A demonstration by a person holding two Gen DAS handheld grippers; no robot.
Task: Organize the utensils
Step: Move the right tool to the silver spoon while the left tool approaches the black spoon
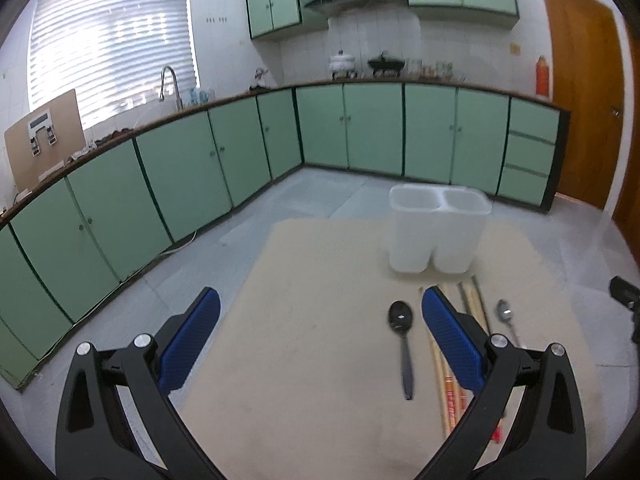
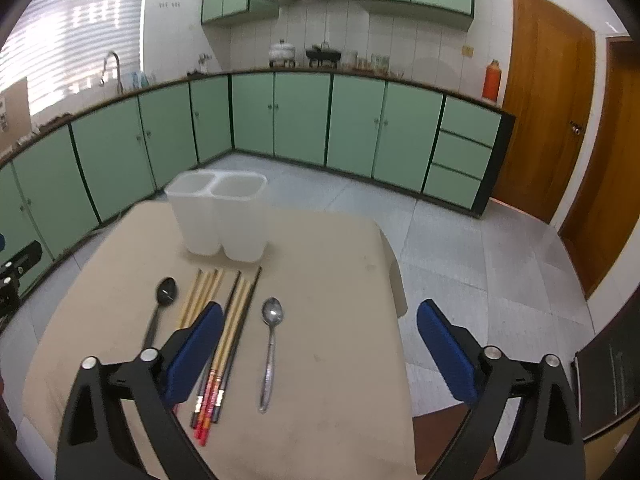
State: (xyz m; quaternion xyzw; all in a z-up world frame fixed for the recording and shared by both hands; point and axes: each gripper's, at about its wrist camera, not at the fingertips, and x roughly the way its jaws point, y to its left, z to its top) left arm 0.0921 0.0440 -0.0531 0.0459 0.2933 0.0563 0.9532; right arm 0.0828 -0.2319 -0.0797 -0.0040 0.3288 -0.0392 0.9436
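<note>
A white two-compartment utensil holder point(image 1: 438, 232) point(image 2: 220, 216) stands empty on a beige table point(image 1: 320, 360) point(image 2: 320, 280). In front of it lie a black spoon point(image 1: 402, 332) point(image 2: 160, 308), several wooden chopsticks point(image 1: 472, 304) point(image 2: 224, 320) and a silver spoon point(image 1: 506, 316) point(image 2: 270, 344), all parallel. My left gripper point(image 1: 320, 312) hovers open above the table, left of the utensils; its right finger hides part of the chopsticks. My right gripper point(image 2: 320, 320) is open over the table's right part, its left finger over the chopsticks. Neither holds anything.
Green floor cabinets point(image 1: 240, 152) point(image 2: 300, 120) line the far walls under a counter with a sink tap point(image 1: 168, 84). A wooden door point(image 2: 548, 100) stands at the right. The table's right edge point(image 2: 394, 280) drops to the tiled floor point(image 2: 480, 260).
</note>
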